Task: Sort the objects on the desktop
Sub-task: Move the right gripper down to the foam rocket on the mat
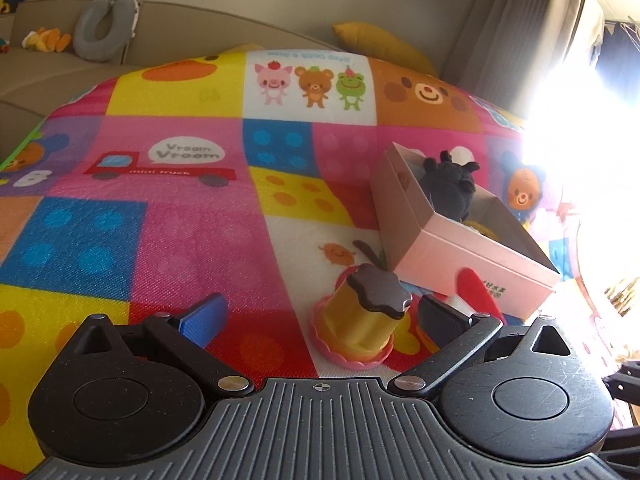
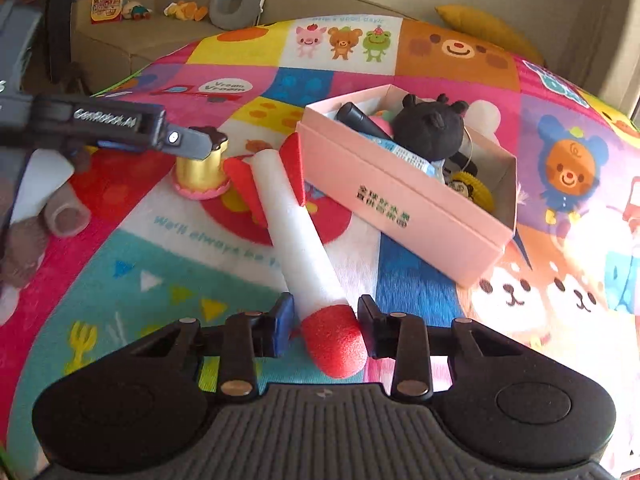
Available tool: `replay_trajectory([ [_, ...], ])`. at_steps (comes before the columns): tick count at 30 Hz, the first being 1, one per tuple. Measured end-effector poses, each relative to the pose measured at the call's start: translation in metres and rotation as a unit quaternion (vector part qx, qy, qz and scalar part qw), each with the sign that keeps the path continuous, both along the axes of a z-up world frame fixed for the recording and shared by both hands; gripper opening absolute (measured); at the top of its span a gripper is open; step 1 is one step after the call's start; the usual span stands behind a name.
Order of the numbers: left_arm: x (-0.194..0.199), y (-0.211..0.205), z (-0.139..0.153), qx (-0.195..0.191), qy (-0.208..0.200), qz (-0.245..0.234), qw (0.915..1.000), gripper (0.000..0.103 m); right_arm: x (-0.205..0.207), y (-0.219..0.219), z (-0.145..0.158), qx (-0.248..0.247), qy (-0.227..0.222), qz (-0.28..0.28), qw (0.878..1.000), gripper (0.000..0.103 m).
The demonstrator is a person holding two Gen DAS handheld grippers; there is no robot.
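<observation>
A yellow pudding toy (image 1: 362, 318) with a brown top and pink base stands on the mat between the wide-open fingers of my left gripper (image 1: 320, 320); it also shows in the right wrist view (image 2: 202, 170). A white foam rocket (image 2: 298, 236) with red fins and a red nose lies on the mat beside the pink box (image 2: 404, 204). My right gripper (image 2: 324, 324) is open with its fingers on either side of the rocket's red nose. The box (image 1: 448, 248) holds a black plush (image 2: 434, 130) and several small items.
The colourful cartoon play mat (image 1: 160, 220) covers the surface. A beige sofa (image 2: 160, 28) with a grey neck pillow and toys lies behind. A yellow cushion (image 1: 384, 46) sits at the far edge. Bright window glare fills the right side of the left wrist view.
</observation>
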State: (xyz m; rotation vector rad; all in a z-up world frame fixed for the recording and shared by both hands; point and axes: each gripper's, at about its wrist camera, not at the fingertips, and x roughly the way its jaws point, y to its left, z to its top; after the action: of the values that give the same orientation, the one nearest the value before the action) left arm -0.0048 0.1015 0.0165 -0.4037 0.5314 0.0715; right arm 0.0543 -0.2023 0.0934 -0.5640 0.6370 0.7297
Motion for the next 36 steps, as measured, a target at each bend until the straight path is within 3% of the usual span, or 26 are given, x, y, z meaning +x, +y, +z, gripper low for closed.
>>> replay_trajectory([
  [3,-0.001,-0.007,0.002,0.02,-0.005,-0.016,0.9997,0.103,-0.019,-0.025,-0.002,-0.003,-0.01,-0.019,1.0,0.033],
  [7,0.0,-0.028,0.006,0.082,-0.004,-0.057,0.995,0.103,-0.019,-0.058,-0.005,0.012,-0.024,-0.094,0.995,0.037],
  [9,0.003,-0.039,0.007,0.116,0.006,-0.072,0.9906,0.103,-0.012,-0.072,-0.005,0.048,-0.003,-0.131,0.99,0.066],
  [11,0.006,-0.046,0.006,0.143,0.02,-0.07,0.9871,0.103,-0.007,-0.084,-0.006,0.099,0.024,-0.16,0.982,0.082],
  [14,0.012,-0.052,0.004,0.168,0.043,-0.07,0.9823,0.103,-0.001,-0.092,-0.011,0.151,0.059,-0.177,0.971,0.085],
  [17,0.017,-0.055,0.002,0.181,0.062,-0.073,0.9788,0.103,0.003,-0.091,-0.02,0.169,0.077,-0.185,0.965,0.089],
  [20,0.022,-0.058,0.001,0.191,0.073,-0.08,0.9756,0.098,0.001,-0.092,-0.02,0.177,0.073,-0.184,0.964,0.103],
  [25,0.03,-0.066,0.001,0.216,0.067,-0.093,0.9697,0.088,0.007,-0.092,-0.023,0.177,0.091,-0.191,0.961,0.103],
  [31,0.026,-0.079,0.003,0.218,0.055,-0.1,0.9692,0.061,0.006,-0.09,-0.024,0.174,0.087,-0.191,0.962,0.103],
  [36,0.008,-0.087,0.004,0.196,0.053,-0.115,0.9724,0.061,0.006,-0.09,-0.025,0.173,0.087,-0.192,0.962,0.103],
])
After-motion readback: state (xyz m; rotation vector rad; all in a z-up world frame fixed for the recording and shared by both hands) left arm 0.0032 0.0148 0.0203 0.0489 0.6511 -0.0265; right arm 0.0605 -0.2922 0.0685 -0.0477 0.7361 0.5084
